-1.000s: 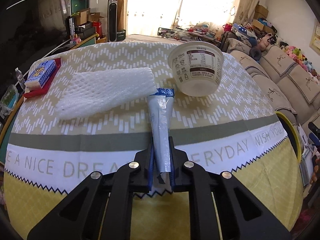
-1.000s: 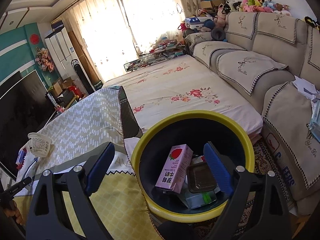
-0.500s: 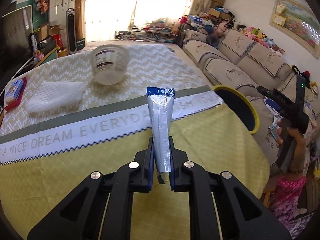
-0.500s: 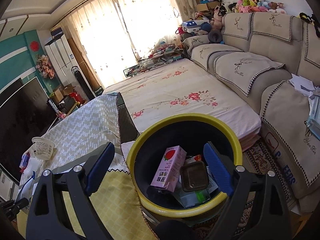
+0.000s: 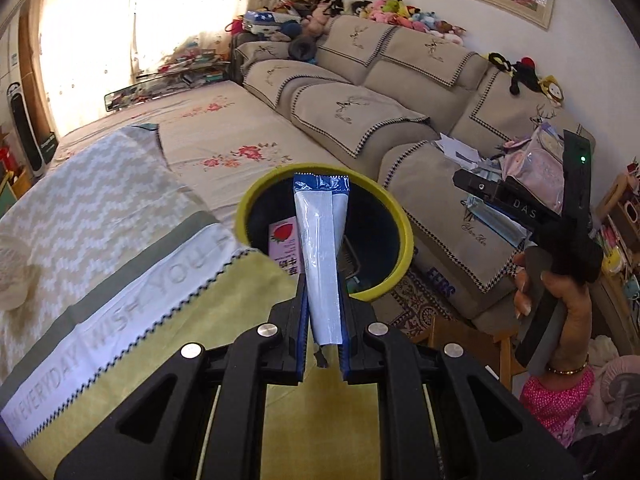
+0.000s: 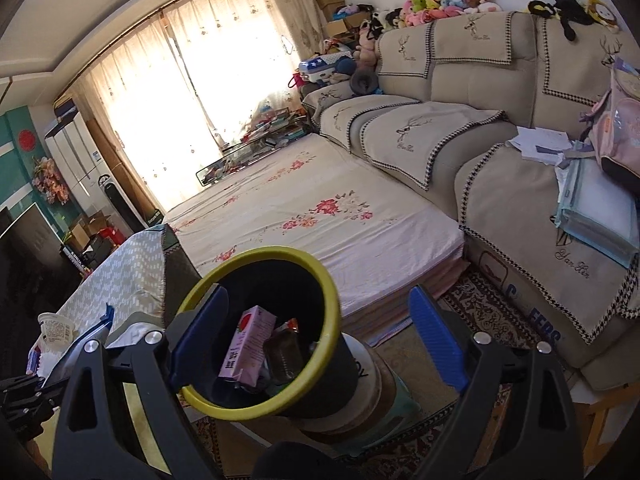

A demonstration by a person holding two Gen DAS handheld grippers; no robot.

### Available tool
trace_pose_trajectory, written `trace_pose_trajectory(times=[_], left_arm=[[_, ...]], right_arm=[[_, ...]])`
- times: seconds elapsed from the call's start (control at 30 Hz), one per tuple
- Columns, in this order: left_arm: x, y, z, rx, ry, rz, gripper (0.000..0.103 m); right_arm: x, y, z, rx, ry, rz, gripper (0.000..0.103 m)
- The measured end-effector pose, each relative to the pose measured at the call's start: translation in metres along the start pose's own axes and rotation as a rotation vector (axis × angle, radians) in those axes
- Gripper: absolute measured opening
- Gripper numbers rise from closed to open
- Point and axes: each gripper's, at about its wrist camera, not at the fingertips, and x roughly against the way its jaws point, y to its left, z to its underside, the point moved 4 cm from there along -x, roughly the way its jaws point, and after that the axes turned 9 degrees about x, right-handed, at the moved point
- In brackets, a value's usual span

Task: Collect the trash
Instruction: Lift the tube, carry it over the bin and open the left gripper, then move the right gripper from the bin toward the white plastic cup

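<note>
My left gripper (image 5: 323,312) is shut on a long silver wrapper with a blue end (image 5: 320,248), held upright over the near edge of a black trash bin with a yellow rim (image 5: 404,256). The bin holds a pink strawberry milk carton (image 5: 283,244) and other trash. In the right wrist view the bin (image 6: 276,404) stands low at centre with the carton (image 6: 246,348) inside. My right gripper (image 6: 316,340) is open and empty above the bin. The wrapper (image 6: 86,340) shows at the left.
The table with a yellow and zigzag cloth (image 5: 120,264) lies left of the bin. A white plastic cup (image 6: 56,328) stands on it. A beige sofa (image 5: 400,128) and floral mattress (image 6: 320,216) lie beyond. The right gripper's handle (image 5: 560,248) is at right.
My left gripper has swung right from the table with the wrapper, which now hangs over the bin. The right gripper has lifted and drawn back a little, still open.
</note>
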Motion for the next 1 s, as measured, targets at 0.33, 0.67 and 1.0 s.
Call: trace_pose_trajectory(times=[0.33,0.67,1.0], left_arm=[[-0.098,-0.037,-0.047,-0.037,0.077,0.004,0.024],[-0.077,-0.022,-0.05,-0.009,-0.03,0.005,0.068],[0.062,0.066,-0.01,0.088,-0.292,-0.129,0.082]], right_arm=[[-0.003,-0.053,0.006,-0.083,0.015,0.029,0.087],[-0.01,-0.043,0.011,-0.071,0.042,0.004,0.087],[-0.016,0.039,0.009,0.075,0.066,-0.085,0.088]])
